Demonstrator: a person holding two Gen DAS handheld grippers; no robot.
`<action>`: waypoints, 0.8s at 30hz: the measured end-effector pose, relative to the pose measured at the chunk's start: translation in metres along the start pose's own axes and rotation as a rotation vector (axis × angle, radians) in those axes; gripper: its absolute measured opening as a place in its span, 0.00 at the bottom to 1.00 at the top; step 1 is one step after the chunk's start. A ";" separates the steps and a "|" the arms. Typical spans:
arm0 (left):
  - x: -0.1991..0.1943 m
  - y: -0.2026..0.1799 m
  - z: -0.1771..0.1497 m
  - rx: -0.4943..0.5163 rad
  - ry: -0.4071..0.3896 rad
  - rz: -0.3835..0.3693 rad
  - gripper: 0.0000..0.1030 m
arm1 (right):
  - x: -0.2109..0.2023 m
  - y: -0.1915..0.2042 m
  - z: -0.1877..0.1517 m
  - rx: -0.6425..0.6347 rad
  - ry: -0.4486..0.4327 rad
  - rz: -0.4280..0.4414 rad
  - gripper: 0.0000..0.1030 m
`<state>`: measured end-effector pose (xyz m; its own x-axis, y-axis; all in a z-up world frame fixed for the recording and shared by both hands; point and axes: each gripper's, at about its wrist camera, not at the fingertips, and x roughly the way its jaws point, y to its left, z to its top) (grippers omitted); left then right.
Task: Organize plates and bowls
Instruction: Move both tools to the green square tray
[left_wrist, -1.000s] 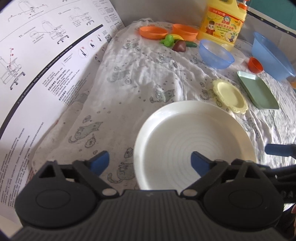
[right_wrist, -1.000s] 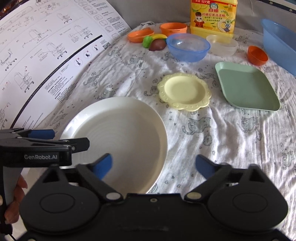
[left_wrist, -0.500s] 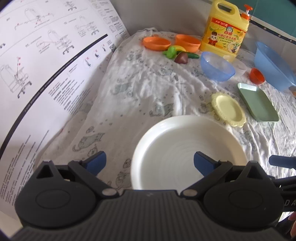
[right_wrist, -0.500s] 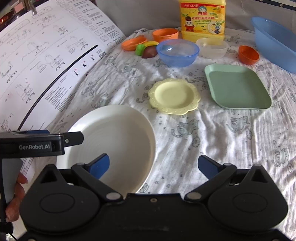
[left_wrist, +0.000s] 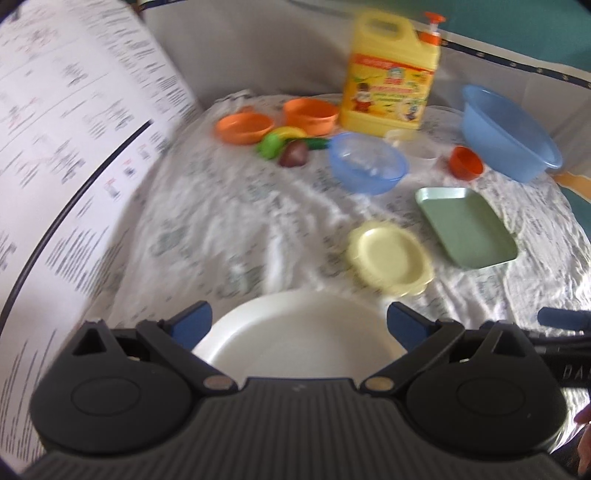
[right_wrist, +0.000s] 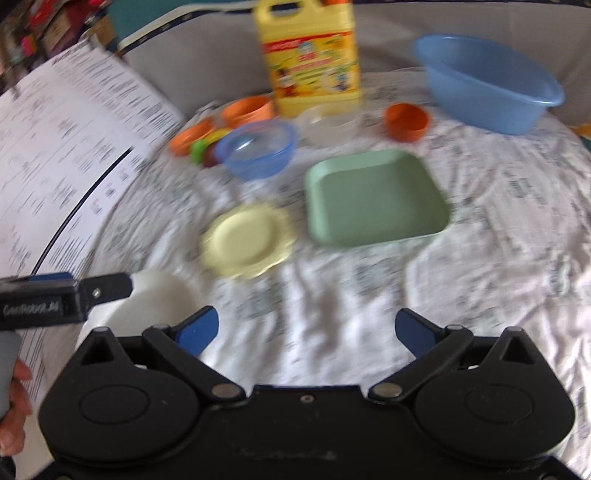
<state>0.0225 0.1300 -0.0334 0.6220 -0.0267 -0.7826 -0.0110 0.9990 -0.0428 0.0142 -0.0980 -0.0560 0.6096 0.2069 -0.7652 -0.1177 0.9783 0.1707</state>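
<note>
A large white plate lies on the cat-print cloth just in front of my open, empty left gripper; it also shows in the right wrist view at the lower left. My right gripper is open and empty over bare cloth. A small yellow scalloped plate and a green square plate lie beyond it. A blue bowl, a clear bowl, orange bowls and a small orange cup stand farther back.
A yellow detergent jug stands at the back. A big blue basin sits at the back right. Toy fruit lies by the orange bowls. A large printed instruction sheet rises along the left side.
Both grippers have pulled back and tilted up, so the white plate sits lower and partly out of view. Both stay open. The views are blurred by motion.
</note>
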 end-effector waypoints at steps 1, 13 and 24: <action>0.003 -0.007 0.003 0.012 -0.002 -0.010 1.00 | 0.000 -0.009 0.004 0.017 -0.010 -0.013 1.00; 0.046 -0.084 0.044 0.117 0.003 -0.101 1.00 | 0.020 -0.090 0.050 0.119 -0.081 -0.087 1.00; 0.098 -0.130 0.069 0.172 0.050 -0.125 1.00 | 0.078 -0.120 0.084 0.126 -0.049 -0.056 0.56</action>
<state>0.1387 0.0002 -0.0620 0.5704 -0.1483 -0.8079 0.2001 0.9790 -0.0384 0.1417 -0.2010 -0.0836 0.6507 0.1482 -0.7448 0.0151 0.9780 0.2078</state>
